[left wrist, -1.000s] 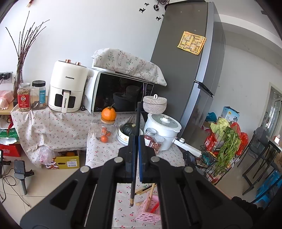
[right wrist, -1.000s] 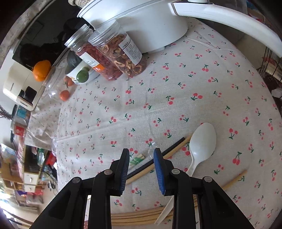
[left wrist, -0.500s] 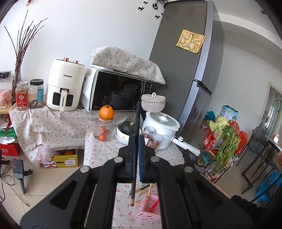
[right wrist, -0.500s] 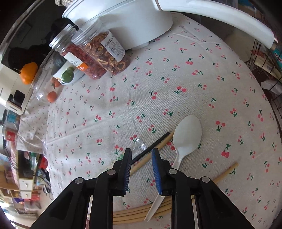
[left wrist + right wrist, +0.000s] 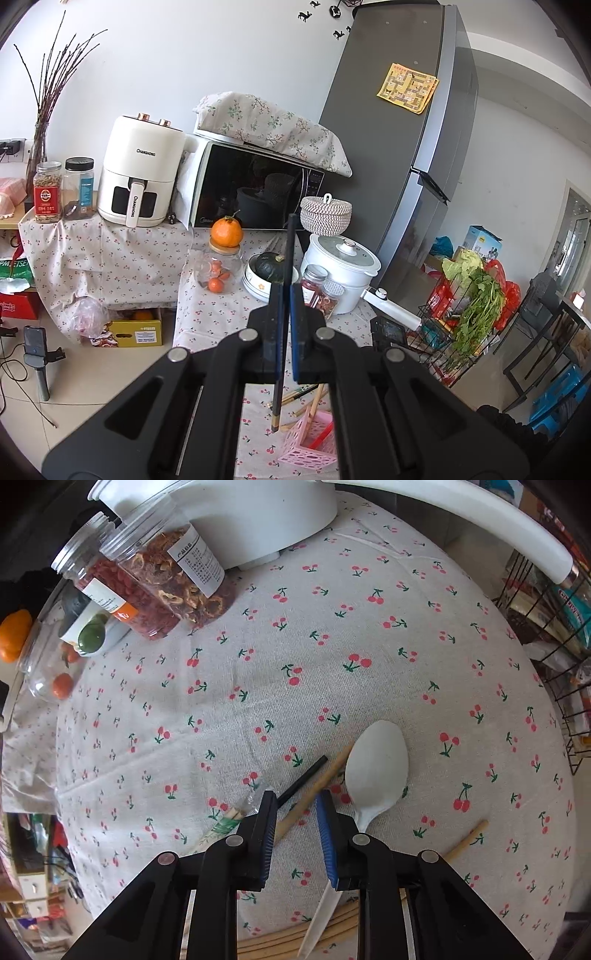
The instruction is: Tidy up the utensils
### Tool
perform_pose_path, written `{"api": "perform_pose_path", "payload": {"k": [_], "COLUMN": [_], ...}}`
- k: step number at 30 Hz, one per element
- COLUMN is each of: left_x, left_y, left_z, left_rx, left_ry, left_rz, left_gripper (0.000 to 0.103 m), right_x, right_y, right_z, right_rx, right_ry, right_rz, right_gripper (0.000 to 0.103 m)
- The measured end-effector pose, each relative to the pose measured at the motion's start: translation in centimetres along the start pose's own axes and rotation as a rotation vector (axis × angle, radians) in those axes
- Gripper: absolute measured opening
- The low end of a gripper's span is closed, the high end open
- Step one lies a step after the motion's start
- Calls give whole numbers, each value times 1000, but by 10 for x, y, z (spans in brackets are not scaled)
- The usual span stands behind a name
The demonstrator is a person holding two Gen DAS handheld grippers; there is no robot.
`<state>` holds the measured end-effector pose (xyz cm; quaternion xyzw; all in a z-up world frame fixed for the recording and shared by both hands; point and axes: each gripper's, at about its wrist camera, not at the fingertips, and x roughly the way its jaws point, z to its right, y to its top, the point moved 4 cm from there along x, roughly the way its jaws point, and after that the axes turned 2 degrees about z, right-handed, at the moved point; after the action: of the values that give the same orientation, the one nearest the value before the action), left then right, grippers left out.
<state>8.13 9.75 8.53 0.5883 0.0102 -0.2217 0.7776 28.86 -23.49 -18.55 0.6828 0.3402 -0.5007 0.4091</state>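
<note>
The right gripper (image 5: 295,805) has dropped closer, fingers narrowing around the light, stiff wooden chopstick (image 5: 314,794), unpinched; grip mid-shaft; the left gripper (image 5: 286,295) clamps a black chopstick (image 5: 285,295).

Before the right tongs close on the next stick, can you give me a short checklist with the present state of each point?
1. Left tongs shut on the thin black chopstick: ok.
2. Right tongs open, nothing pinched: ok.
3. Light wooden chopstick between the right jaws: ok.
4. Second black chopstick apart from it: not ok, they lie crossed or touching.
5. White plastic spoon clear of the right jaw: cannot tell.
6. Pink slotted basket has room: ok.
</note>
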Motion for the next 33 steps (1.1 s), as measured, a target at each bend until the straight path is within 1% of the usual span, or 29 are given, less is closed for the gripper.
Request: {"api": "perform_pose_path", "payload": {"k": [1, 3, 4, 6, 7, 8, 10, 12, 13, 14, 15, 16, 17, 18, 19, 20, 22, 25, 27, 28, 30, 31, 32, 33], "left_x": [0, 1, 1, 3, 5, 6, 8, 8, 9, 9, 10, 10, 11, 11, 12, 13, 15, 17, 18, 18, 18, 19, 19, 18], "left_y": [0, 1, 1, 2, 2, 2, 1, 1, 1, 1, 0, 0, 0, 0, 0, 0, 0, -1, -2, -2, -3, -4, -4, -4], "left_z": [-1, -4, -5, -8, -10, -10, -11, -11, -11, -10, -11, -11, -11, -12, -12, -13, -15, -16, -16, -16, -15, -16, -16, -17], "left_rx": [-1, -8, -10, -15, -19, -21, -26, -24, -22, -21, -20, -20, -21, -21, -19, -16, -11, 10, 25, 32, 48, 54, 57, 60], "left_ry": [4, 5, 6, 7, 7, 8, 9, 10, 12, 13, 15, 17, 18, 21, 25, 32, 46, 81, 99, 104, 117, 123, 128, 133], "left_rz": [1, -1, -2, -4, -6, -9, -14, -16, -16, -18, -18, -19, -20, -21, -22, -23, -24, -21, -22, -23, -25, -27, -29, -31], "left_gripper": [4, 4, 4, 4, 4, 4, 4, 4, 4, 4, 4, 4, 4, 4, 4, 4, 4, 4, 4, 4, 4, 4, 4, 4], "right_x": [0, -6, -7, -3, 0, 1, -5, -7, -6, -3, -4, -2, 0, 0, -1, -2, -3, -4, -5, -3, -3, -4, -6, -7], "right_y": [3, 10, 12, 12, 11, 10, 10, 9, 8, 7, 8, 6, 3, 0, -1, -3, -7, -14, -18, -20, -20, -20, -19, -19], "right_z": [-3, -6, -9, -10, -9, -7, -5, -6, -7, -9, -11, -14, -13, -13, -12, -11, -10, -3, -3, -5, -5, -3, 1, 5], "right_rx": [-1, 11, 21, 39, 55, 77, 83, 81, 69, 42, 8, -22, -40, -51, -60, -71, -81, -60, -85, -95, -95, -88, -77, -62], "right_ry": [-17, -8, 20, 57, 92, 122, 151, 188, 185, 142, 89, 11, -26, -32, -52, -78, -100, -50, -29, 14, 40, 71, 99, 127], "right_rz": [-4, 27, 31, -1, -16, -14, 30, 32, 23, 17, 39, 46, 46, 58, 64, 64, 57, 41, 63, 65, 74, 78, 81, 77], "right_gripper": [24, 24, 24, 24, 23, 23, 23, 23, 23, 22, 19, 19, 24, 24, 26, 28, 28, 29, 25, 15, 10, 8, 1, 0]}}
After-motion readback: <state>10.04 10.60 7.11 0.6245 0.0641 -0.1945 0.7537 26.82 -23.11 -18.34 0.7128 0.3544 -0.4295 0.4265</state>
